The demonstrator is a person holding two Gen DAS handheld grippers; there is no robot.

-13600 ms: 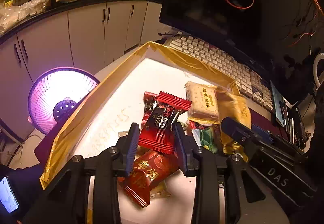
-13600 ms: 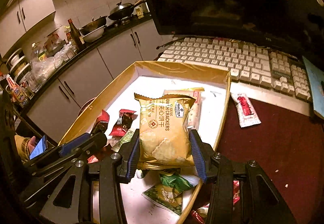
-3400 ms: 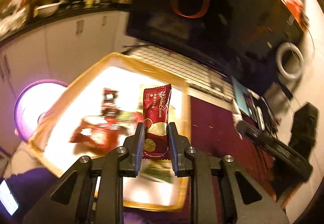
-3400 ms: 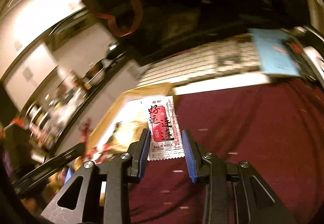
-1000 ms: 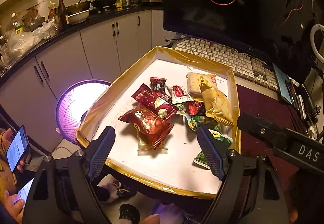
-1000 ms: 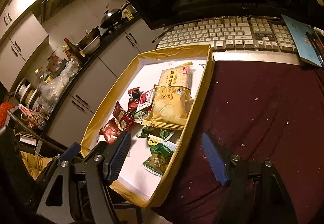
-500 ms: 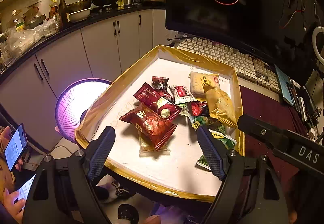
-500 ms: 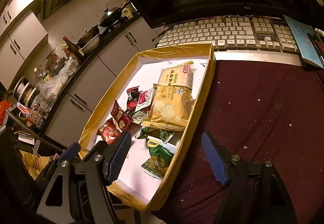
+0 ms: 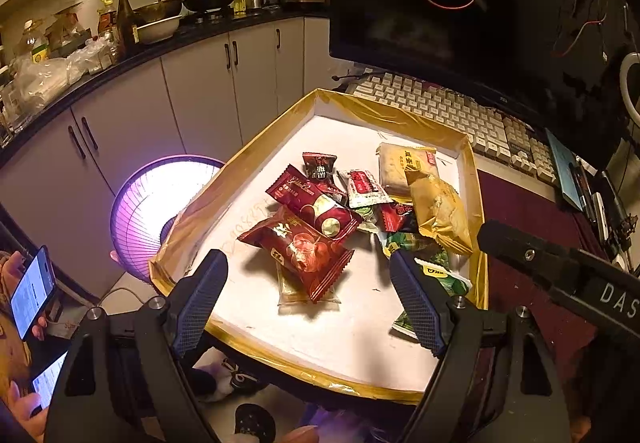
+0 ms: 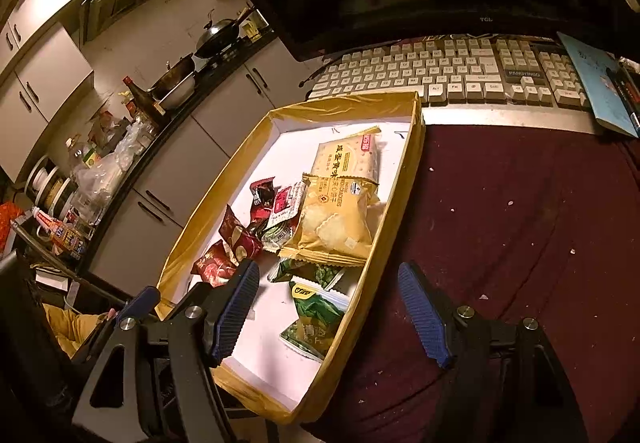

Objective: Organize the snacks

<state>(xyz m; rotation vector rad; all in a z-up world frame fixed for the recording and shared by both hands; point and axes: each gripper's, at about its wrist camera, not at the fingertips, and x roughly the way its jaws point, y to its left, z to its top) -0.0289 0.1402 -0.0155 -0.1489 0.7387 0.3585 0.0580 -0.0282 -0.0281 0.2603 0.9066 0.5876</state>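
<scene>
The snacks are gathered in a loose heap inside the gold-edged tray (image 9: 400, 111), mostly toward its keyboard-side half. Nearest the tray's front edge lies a large red packet (image 9: 298, 251), with a second red packet (image 9: 314, 203) just behind it and touching it. Against the tray's right wall a yellow cracker bag (image 10: 336, 223) rests partly on a paler cracker pack (image 10: 352, 159); green packets (image 10: 316, 317) lie in front of them, near the tray's front right corner. No snack is seen on the maroon cloth (image 10: 520, 223) beside the tray.

Both tools are held back from the tray's front edge. The left gripper (image 9: 308, 295) is spread wide with nothing between its pads, and the right gripper (image 10: 330, 309) is likewise wide and empty.

The collecting step is judged complete or nearly so. If more is wanted, the overlapping packets would have to be separated, which calls for a descent onto one packet's edge without the neighbours being dragged.
</scene>
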